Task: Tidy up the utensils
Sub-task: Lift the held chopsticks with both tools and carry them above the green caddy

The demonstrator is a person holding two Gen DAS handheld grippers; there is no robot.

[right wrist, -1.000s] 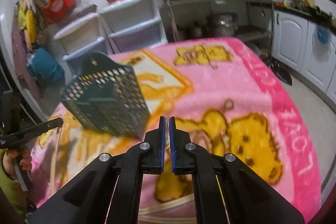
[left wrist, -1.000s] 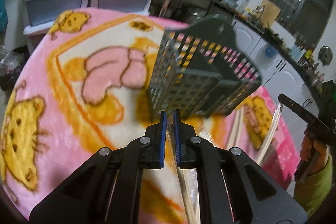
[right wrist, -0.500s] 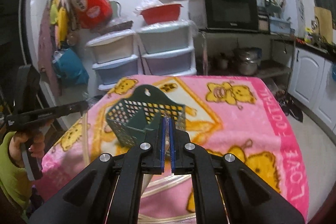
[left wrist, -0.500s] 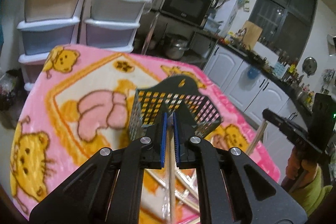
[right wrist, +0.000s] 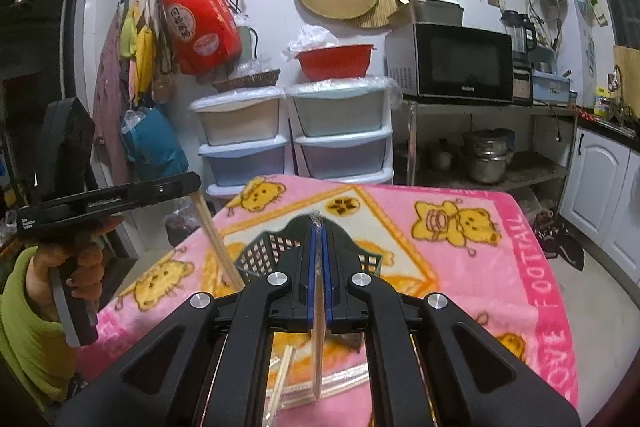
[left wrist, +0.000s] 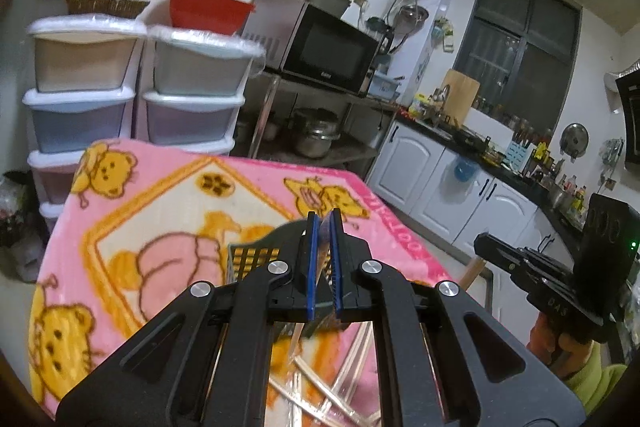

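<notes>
both grippers carrying wrapped chopsticks above surface (right wrist: 460,267). left gripper (left wrist: 323,263) fingers gripping chopstick (right wrist: 216,239); right gripper (right wrist: 319,267) fingers pinching wrapped chopstick (right wrist: 318,347). green basket (right wrist: 260,255) sitting below. next: aligning tips over basket, lowering.

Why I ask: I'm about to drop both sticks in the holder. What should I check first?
1. Left tool shut on a plastic-wrapped wooden chopstick pair: ok.
2. Right tool shut on a second wrapped chopstick pair: ok.
3. Dark green perforated plastic basket upright, opening upward, on the pink bear-print blanket: ok.
4. Lower stick ends over the basket opening: cannot tell; the tools hide most of it.
5. Tools apart from each other: ok.
6. All sticks collected: not ok; loose wrapped chopsticks lie on the blanket.
</notes>
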